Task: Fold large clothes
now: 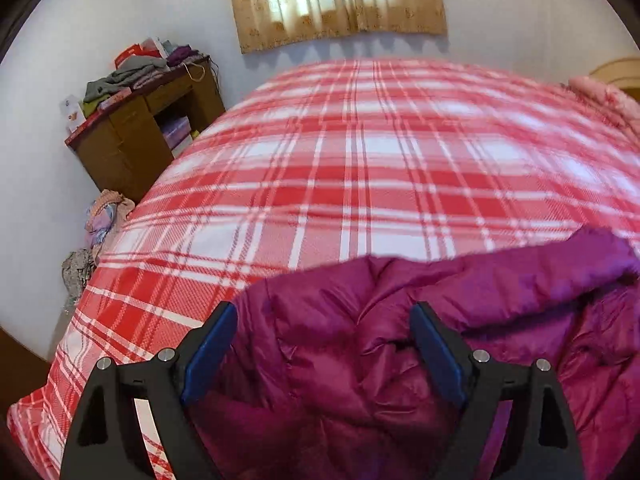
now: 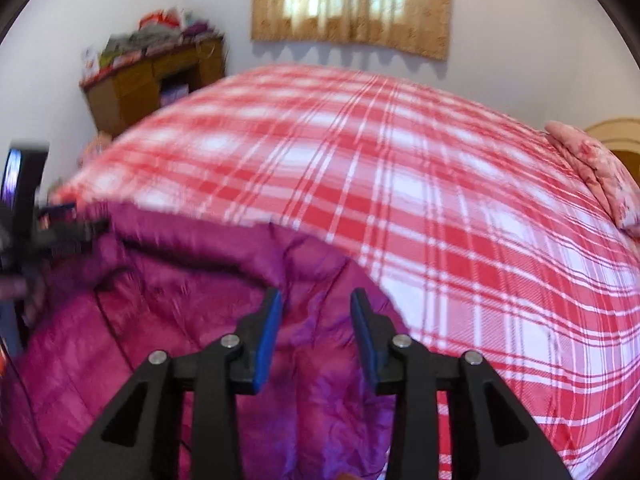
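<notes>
My left gripper (image 1: 324, 352) over purple puffer jacket (image 1: 360, 360) — jaws wide apart, nothing between pads. Jacket bunched at my 6 o'clock on red plaid bedspread (image 1: 360, 160). My right gripper (image 2: 316, 336) jaws apart too, narrower gap, above jacket's right edge (image 2: 200, 340). Wooden desk (image 1: 132, 140) at 10 o'clock — clothes piled on top. Curtain (image 1: 336, 0) at 12.

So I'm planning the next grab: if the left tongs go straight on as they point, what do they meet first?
Probably the magenta puffer jacket: it fills the gap between the open left tongs, ahead of the plaid bedspread. Depth is unclear.
</notes>
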{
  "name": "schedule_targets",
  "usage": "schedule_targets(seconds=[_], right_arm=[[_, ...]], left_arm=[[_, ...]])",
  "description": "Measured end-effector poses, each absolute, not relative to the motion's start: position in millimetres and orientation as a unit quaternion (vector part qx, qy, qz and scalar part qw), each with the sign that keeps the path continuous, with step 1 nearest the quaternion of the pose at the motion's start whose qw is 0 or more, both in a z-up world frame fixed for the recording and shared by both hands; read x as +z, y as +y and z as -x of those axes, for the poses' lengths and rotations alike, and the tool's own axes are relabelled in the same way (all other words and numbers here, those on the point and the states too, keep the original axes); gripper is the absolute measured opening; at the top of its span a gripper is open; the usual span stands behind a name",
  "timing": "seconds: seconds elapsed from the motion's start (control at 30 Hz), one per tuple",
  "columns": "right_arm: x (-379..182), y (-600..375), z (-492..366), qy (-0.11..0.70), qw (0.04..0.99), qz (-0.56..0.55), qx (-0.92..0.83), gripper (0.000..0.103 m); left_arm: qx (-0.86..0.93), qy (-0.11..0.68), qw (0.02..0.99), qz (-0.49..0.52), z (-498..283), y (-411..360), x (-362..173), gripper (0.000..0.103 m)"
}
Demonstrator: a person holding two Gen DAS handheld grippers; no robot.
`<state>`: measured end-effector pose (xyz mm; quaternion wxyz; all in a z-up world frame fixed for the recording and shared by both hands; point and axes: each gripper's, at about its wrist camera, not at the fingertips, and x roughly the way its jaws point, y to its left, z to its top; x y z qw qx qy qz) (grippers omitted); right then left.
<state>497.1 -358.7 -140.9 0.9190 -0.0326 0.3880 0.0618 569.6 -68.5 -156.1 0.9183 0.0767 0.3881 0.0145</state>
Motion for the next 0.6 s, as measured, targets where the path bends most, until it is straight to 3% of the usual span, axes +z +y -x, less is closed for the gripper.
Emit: schedule_targets(seconds=[0.23,0.6], right_arm=[[-136.1,-326.8,-541.6,0.365,0.928,-0.042,0.069,0.039],[-209.5,-302.8,-547.8,0.401,0.909,-0.053,0.100,0.030]], left_arm=[[-0.041,0.353,0.934,-0.014,-579.0,-95.3,-118.9,0.088],[-0.042,0.423,0.905,-0.011,-591.6,-116.9,-194.3,0.088]])
